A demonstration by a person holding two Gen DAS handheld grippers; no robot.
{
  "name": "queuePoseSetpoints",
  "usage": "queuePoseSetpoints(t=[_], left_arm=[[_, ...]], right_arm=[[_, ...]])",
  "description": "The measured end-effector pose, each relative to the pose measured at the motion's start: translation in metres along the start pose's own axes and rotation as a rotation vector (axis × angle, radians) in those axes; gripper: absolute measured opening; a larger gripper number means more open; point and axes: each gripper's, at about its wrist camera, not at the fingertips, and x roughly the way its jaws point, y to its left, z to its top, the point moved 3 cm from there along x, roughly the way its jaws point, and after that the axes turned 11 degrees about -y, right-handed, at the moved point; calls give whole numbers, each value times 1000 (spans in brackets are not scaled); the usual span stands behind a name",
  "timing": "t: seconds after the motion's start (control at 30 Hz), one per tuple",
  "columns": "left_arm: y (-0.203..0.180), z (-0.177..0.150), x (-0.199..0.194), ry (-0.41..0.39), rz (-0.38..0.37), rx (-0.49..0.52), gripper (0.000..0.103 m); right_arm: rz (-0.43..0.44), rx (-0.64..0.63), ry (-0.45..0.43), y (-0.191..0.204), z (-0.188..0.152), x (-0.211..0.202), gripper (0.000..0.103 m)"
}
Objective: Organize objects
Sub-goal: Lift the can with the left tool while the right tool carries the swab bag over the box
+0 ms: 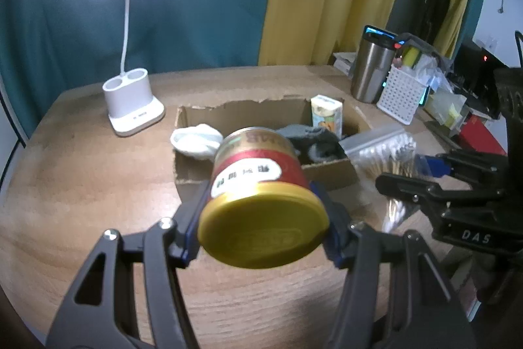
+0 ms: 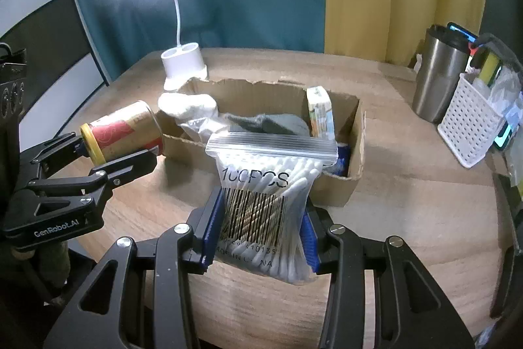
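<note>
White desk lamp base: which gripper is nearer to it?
Left. The left gripper, holding the can, is at the box's lamp-side end; the right gripper, with the cotton swab bag, is farther from the lamp base.

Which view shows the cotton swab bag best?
The right wrist view: the cotton swab bag fills the centre, clamped in the right gripper, print and barcode readable. The left wrist view catches only part of it, blurred, at the right.
</note>
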Motion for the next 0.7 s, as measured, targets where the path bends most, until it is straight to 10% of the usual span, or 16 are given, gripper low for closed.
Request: queuePoseSetpoints(t=[0.7], left_arm=[[2,25,17,-9,-1,-3,60]], right_arm=[[10,-11,-20,-4,30,13,44]])
